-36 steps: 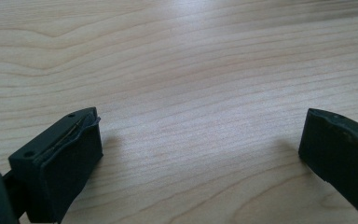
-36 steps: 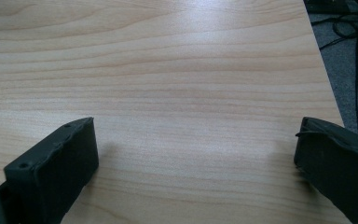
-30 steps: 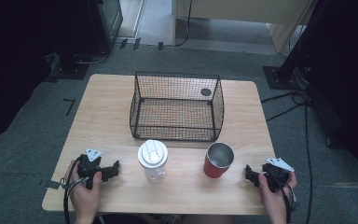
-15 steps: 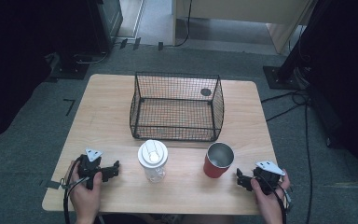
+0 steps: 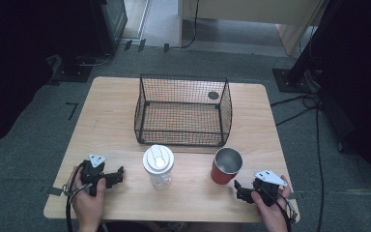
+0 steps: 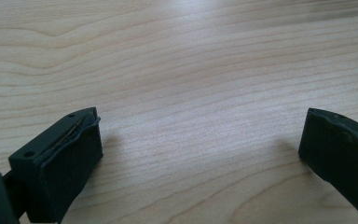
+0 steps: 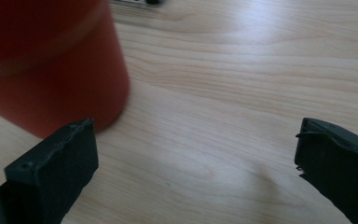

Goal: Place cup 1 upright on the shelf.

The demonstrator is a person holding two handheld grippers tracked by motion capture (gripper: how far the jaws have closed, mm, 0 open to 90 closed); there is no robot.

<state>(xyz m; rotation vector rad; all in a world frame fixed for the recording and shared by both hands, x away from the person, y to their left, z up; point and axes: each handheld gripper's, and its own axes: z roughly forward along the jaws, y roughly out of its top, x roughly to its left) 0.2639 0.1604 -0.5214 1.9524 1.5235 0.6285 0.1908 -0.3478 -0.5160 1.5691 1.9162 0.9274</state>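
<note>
A red cup (image 5: 226, 166) with a silver inside stands on the wooden table (image 5: 116, 125) near the front right; it fills the upper left of the right gripper view as a red cup (image 7: 51, 60). My right gripper (image 5: 239, 190) is open just in front and right of it, jaws wide apart (image 7: 196, 158), not touching the cup. A clear bottle with a white lid (image 5: 158, 165) stands front centre. My left gripper (image 5: 120, 175) lies open to the bottle's left, with bare wood between its jaws (image 6: 200, 144).
A black wire basket (image 5: 182, 110) stands in the middle of the table behind the cup and bottle, with nothing in it. A dark round mark (image 5: 213, 95) sits on the table at the basket's far right corner. The table's front edge runs just under both hands.
My right gripper has moved left, closer to the red cup. The left gripper, the bottle, the cup and the basket have stayed where they were.
</note>
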